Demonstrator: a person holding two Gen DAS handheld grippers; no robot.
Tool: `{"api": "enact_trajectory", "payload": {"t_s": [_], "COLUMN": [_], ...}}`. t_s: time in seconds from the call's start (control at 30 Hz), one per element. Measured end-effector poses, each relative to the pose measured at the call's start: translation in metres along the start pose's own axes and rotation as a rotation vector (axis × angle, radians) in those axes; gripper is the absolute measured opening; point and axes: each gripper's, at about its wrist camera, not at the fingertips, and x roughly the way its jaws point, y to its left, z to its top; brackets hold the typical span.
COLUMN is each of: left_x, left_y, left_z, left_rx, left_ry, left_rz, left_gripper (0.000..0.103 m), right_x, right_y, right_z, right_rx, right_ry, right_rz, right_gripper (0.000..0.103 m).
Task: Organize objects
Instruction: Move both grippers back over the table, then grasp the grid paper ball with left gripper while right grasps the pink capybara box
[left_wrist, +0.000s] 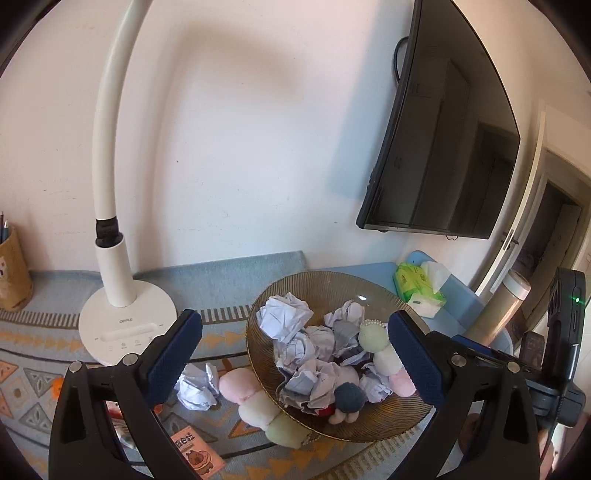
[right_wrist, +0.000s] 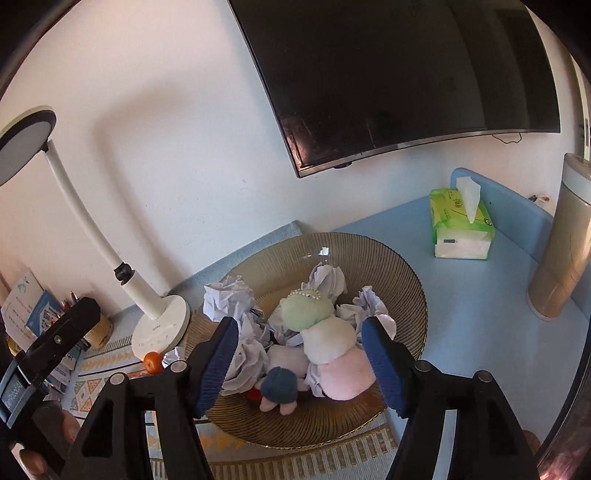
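A ribbed brown glass bowl (left_wrist: 376, 432) (right_wrist: 410, 280) holds several crumpled paper balls (left_wrist: 284, 314) (right_wrist: 227, 301), a pastel plush skewer toy (left_wrist: 384, 354) (right_wrist: 325, 332) and a small blue-headed doll (left_wrist: 349, 398) (right_wrist: 279, 386). A second pastel plush toy (left_wrist: 258, 404) and a crumpled paper ball (left_wrist: 197, 387) lie on the mat left of the bowl. My left gripper (left_wrist: 295, 362) is open and empty above the bowl's near side. My right gripper (right_wrist: 299, 365) is open and empty over the toys in the bowl.
A white desk lamp (left_wrist: 125, 328) (right_wrist: 159, 328) stands at the left. A green tissue pack (left_wrist: 421, 288) (right_wrist: 460, 225), a tan bottle (right_wrist: 561, 251), a small orange (right_wrist: 153, 362), a card (left_wrist: 197, 454), a pen cup (left_wrist: 13, 273) and a wall TV (right_wrist: 406, 74) surround the bowl.
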Motion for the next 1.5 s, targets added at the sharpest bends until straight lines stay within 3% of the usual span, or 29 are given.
{"api": "enact_trajectory", "payload": {"t_s": [0.3,0.37,0.47,0.6,0.7,0.77,0.83,0.97,1.07,1.27,1.43,1.5], "left_x": [-0.12,-0.146,-0.175,-0.183,-0.165,-0.152,-0.145,-0.131,-0.133,-0.123,-0.107,-0.103], "left_y": [0.02,0.028,0.043,0.084,0.125,0.15,0.168,0.177,0.167,0.158,0.151,0.143], "left_z": [0.014,0.01,-0.008,-0.055,-0.101,-0.127,-0.144,-0.16,-0.16,-0.161,-0.153,-0.137], "left_rx": [-0.035,-0.038,-0.034,-0.055,-0.115,-0.174,-0.224,-0.219,-0.166,-0.108,-0.035,0.036], "left_ry": [-0.178,-0.213,-0.244,-0.184,-0.063,0.014,0.039,0.072,0.054,0.117,0.224,0.229], "left_rz": [0.07,0.099,0.185,0.354,0.468,0.497,0.476,0.504,0.494,0.492,0.399,0.364], "left_gripper": [0.102,0.102,0.102,0.102,0.102,0.102,0.102,0.102,0.102,0.102,0.102,0.102], "right_x": [-0.061,-0.07,-0.072,-0.044,-0.013,0.005,0.02,0.035,0.047,0.055,0.055,0.053], "right_y": [0.075,0.092,0.109,0.123,0.126,0.128,0.128,0.13,0.131,0.123,0.119,0.13], "right_z": [-0.01,-0.017,-0.04,-0.093,-0.135,-0.153,-0.163,-0.171,-0.174,-0.171,-0.152,-0.138], "right_rx": [-0.142,-0.173,-0.204,-0.277,-0.325,-0.351,-0.356,-0.378,-0.396,-0.355,-0.268,-0.305], "right_ry": [-0.079,-0.092,-0.092,-0.025,0.016,0.053,0.087,0.128,0.19,0.235,0.334,0.34], "right_rz": [0.114,0.139,0.175,0.179,0.171,0.162,0.161,0.131,0.104,0.123,0.181,0.198], "right_gripper": [0.072,0.082,0.088,0.09,0.09,0.09,0.09,0.09,0.09,0.09,0.09,0.091]}}
